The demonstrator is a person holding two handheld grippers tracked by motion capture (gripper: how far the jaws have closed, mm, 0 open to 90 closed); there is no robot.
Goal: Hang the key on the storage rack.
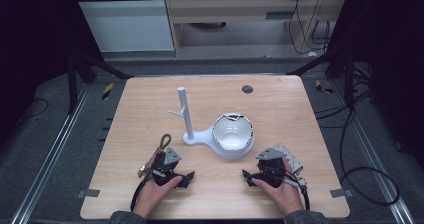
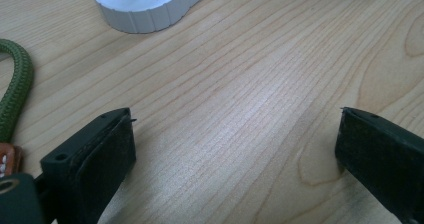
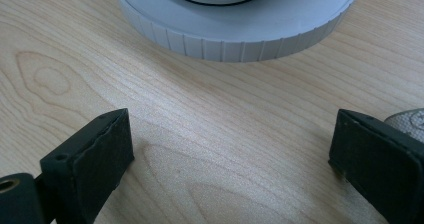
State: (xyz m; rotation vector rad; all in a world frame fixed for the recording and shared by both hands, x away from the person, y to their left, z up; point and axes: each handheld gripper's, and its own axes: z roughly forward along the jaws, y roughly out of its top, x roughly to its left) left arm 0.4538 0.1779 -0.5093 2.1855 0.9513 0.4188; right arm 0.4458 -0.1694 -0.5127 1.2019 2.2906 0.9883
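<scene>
- I see both pairs of fingers spread wide with nothing between them: the left gripper (image 1: pixel 189 176) and the right gripper (image 1: pixel 246 174) each rest low on the bench (image 1: pixel 280 104), held in a hand at the near edge.
- In the left gripper view, my fingers (image 2: pixel 95 159) frame bare wood, and the green cord (image 2: pixel 17 91) lies just beside the left one.
- In the high view that cord's loop (image 1: pixel 164 141) sits right by the left gripper.
- The white stand (image 1: pixel 186 115) rises upright near the bench's middle, its base joined to a round dish that carries the white bowl (image 1: pixel 232 132).
- In the right gripper view, the dish's ribbed rim (image 3: pixel 240 46) lies straight ahead of my released fingers (image 3: pixel 95 156), apart from them.
</scene>
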